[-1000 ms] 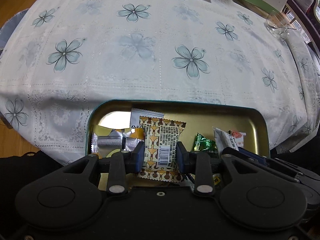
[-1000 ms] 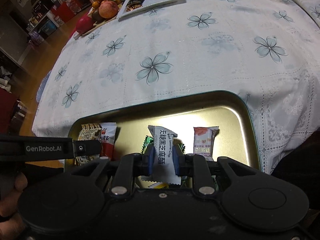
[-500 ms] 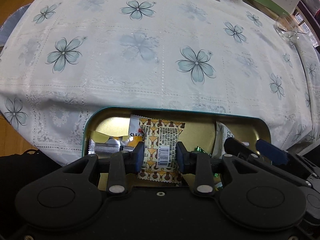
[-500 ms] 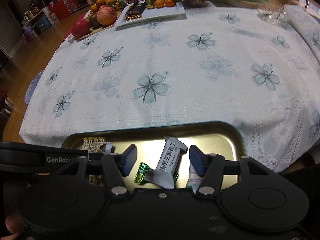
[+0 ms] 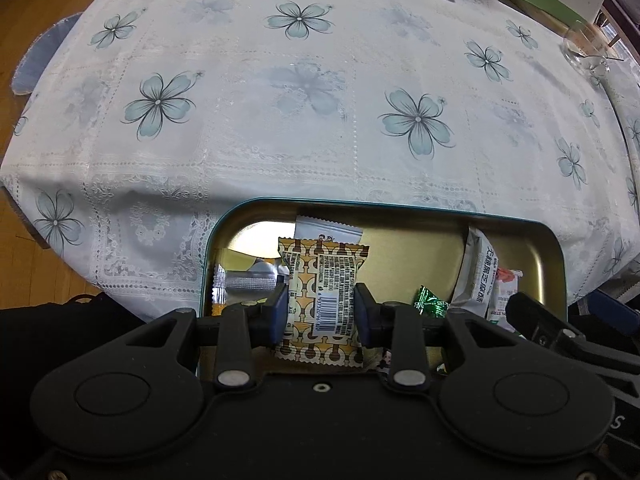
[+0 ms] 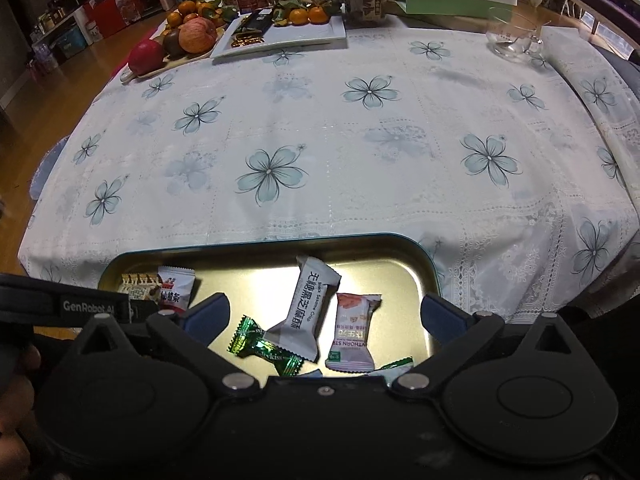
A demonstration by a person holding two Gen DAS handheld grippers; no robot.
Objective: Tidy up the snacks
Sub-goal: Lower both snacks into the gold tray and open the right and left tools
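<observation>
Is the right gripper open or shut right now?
Open. The right gripper has its jaws spread wide, with the white sesame crisp packet lying loose in the tin tray between them.

The left gripper (image 5: 320, 312) is pinching a snack packet (image 5: 322, 288) between its two fingers, jaws drawn close together. The right gripper (image 6: 324, 314) is hovering with its jaws spread wide, gripping nothing. Both are pointing forward, side by side, the left one's body showing at the right camera's left edge.
</observation>
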